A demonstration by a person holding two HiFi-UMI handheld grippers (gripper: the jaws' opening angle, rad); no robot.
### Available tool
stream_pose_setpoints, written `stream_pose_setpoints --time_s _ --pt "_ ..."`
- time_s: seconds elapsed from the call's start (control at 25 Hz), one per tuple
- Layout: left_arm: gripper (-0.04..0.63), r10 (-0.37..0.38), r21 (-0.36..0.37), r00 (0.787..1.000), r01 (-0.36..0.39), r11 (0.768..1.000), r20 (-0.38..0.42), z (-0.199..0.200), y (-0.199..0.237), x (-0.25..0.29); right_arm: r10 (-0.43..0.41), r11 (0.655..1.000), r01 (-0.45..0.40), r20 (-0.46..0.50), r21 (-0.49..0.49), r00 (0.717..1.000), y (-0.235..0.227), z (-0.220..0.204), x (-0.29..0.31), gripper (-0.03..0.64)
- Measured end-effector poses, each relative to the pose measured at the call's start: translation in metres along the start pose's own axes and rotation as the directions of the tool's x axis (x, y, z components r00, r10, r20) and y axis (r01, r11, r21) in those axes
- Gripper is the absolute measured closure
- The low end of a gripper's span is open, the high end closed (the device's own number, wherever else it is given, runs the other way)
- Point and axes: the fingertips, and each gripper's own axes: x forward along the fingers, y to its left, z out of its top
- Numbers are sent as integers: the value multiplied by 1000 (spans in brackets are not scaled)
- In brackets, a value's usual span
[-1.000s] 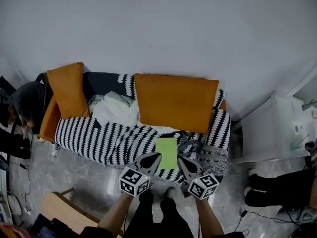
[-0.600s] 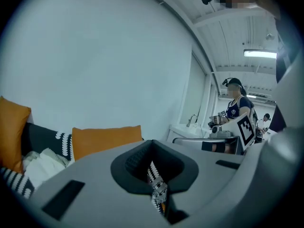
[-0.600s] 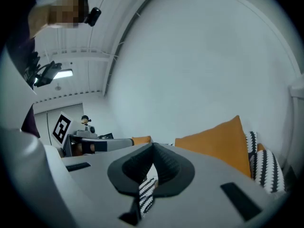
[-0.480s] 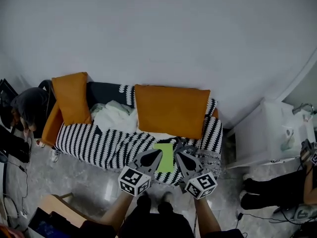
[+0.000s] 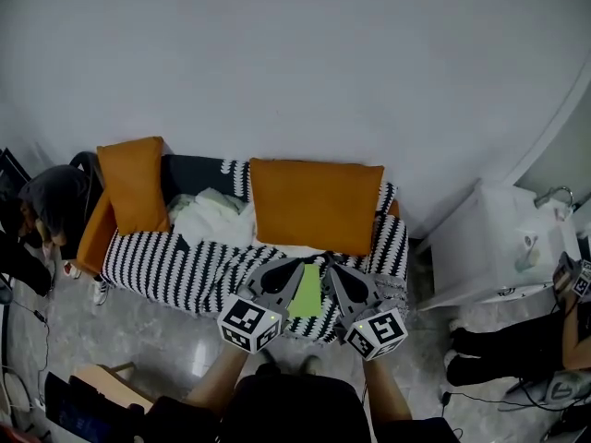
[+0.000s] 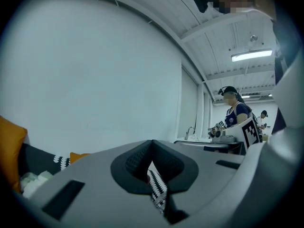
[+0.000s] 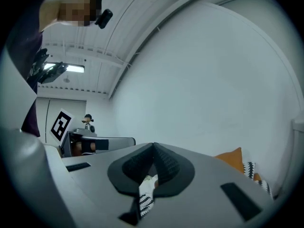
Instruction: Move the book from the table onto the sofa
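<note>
While I hold my left gripper (image 5: 288, 268) and right gripper (image 5: 334, 268) level, side by side, jaws closed on nothing, both have risen from the green book (image 5: 307, 295) lying on the sofa (image 5: 166, 261).

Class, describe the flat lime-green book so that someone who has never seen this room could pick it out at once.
Find the sofa in its black-and-white striped cover against the pale wall. On its seat, in front of the wide orange cushion at the right, lies the flat lime-green book. It alone is plain green: everything around it is striped, orange or crumpled white.
</note>
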Motion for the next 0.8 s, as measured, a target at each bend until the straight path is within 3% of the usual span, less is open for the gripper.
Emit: stream_pose_setpoints --time_s 0.8 --pt "581 15 28 1000 -15 1000 -16 -3 5 -19 17 1000 -17 16 -16 1000 20 3 5 595"
